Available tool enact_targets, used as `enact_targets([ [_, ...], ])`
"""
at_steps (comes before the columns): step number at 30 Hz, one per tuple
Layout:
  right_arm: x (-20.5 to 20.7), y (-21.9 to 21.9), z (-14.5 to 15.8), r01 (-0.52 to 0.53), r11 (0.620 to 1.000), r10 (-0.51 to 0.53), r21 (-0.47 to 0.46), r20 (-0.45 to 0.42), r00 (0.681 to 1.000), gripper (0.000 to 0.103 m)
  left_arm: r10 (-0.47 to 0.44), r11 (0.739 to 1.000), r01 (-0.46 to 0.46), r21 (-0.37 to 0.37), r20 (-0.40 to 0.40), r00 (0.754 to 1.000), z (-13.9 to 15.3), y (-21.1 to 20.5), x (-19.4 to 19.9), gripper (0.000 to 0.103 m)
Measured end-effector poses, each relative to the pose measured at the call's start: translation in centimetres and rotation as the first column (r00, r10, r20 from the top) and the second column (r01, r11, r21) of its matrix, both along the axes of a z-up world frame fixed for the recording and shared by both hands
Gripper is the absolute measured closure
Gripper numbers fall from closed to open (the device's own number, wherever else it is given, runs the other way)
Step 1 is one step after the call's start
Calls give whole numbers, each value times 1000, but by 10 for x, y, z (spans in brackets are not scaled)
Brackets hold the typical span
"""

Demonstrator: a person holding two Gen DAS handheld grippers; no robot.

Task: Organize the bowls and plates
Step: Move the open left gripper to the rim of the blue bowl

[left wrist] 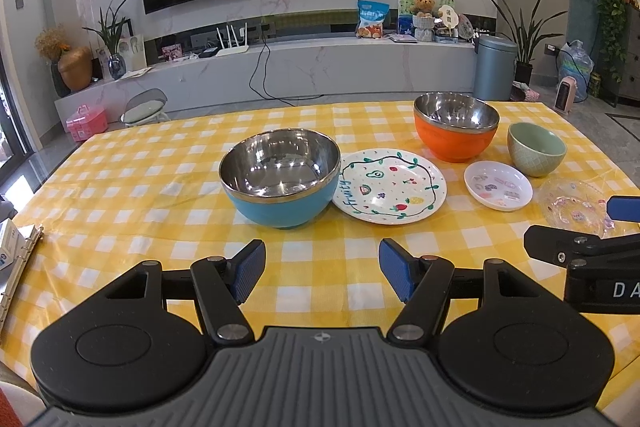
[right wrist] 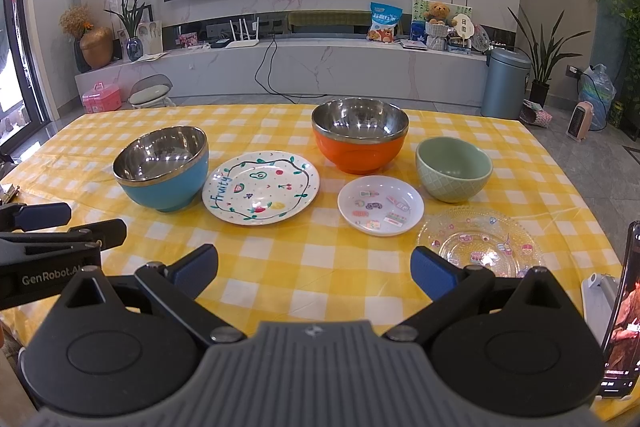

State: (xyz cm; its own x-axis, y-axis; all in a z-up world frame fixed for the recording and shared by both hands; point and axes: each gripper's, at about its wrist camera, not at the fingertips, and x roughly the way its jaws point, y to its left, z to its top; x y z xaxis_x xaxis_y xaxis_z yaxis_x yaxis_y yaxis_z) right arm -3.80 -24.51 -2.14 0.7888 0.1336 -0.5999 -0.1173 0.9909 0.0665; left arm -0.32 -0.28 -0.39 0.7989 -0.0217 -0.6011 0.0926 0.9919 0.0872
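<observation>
On the yellow checked tablecloth (left wrist: 160,187) stand a blue steel-lined bowl (left wrist: 280,179) (right wrist: 162,171), an orange steel-lined bowl (left wrist: 456,131) (right wrist: 360,135) and a green ceramic bowl (left wrist: 536,149) (right wrist: 454,169). A white "Fruity" plate (left wrist: 390,187) (right wrist: 262,193), a small white sticker dish (left wrist: 498,185) (right wrist: 380,205) and a clear glass plate (left wrist: 572,205) (right wrist: 480,243) lie flat. My left gripper (left wrist: 322,273) is open and empty, near the table's front edge, below the blue bowl. My right gripper (right wrist: 314,273) is open and empty, in front of the small dish.
A ring binder (left wrist: 18,267) lies at the table's left edge. A phone on a stand (right wrist: 620,311) sits at the right front. Beyond the table are a TV wall, a grey bin (right wrist: 506,83), a stool (left wrist: 144,107) and plants.
</observation>
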Motion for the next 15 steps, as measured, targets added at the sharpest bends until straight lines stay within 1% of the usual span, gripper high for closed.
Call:
enact_targets([
  [4,3,-4,-7,3,1000,-2,16,-26,1000,3,-1,999,0,-42,-34,999,7,6,3,27],
  [7,6,-6,-5,15,998,-13,57,-42,999,3,2,997,-6,-77,-45,999,18,14,10,27],
  [9,11,-4,-3,17,998,-14,63,-56,998,3,-1,996,-4,-91,-48,999,27,19,15,27],
  [13,24,11,12,11,999,-10,38,-46,999,3,-1,997,-3,-74,-59,998,42,28,35,27],
  [15,34,18,17,3,999,-1,44,-48,999,3,-1,997,-4,-73,-73,997,47,33,46,27],
])
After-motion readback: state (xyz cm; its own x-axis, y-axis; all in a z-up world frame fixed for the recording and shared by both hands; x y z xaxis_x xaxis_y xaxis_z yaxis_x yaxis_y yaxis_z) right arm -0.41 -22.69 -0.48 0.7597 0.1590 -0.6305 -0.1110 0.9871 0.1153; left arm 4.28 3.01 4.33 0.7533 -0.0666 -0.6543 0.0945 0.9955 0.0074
